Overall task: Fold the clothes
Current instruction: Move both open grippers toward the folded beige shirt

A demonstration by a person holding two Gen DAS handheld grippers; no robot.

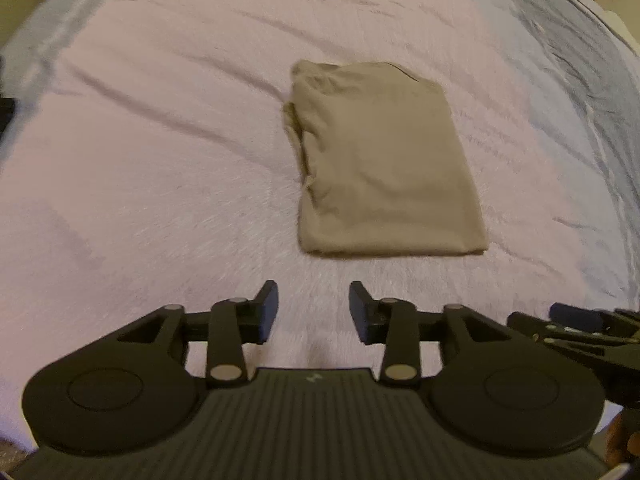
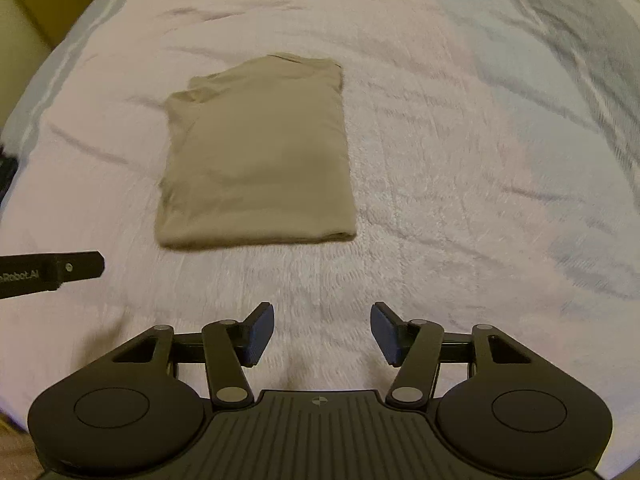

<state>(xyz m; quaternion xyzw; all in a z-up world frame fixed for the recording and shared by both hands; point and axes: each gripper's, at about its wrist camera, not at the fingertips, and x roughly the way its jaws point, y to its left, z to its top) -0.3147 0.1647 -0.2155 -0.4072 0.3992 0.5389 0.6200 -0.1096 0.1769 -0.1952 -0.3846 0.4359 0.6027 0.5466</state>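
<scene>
Lying folded mid-frame on the pink bedspread (image 1: 160, 160), the tan shirt (image 1: 380, 160); left claw (image 1: 313, 312) and right claw (image 2: 322, 334) both gape empty

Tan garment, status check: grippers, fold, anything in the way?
Left gripper and right gripper: jaws open, empty. Tan garment folded into a rectangle, flat on the bedspread. Nothing in the way.
</scene>
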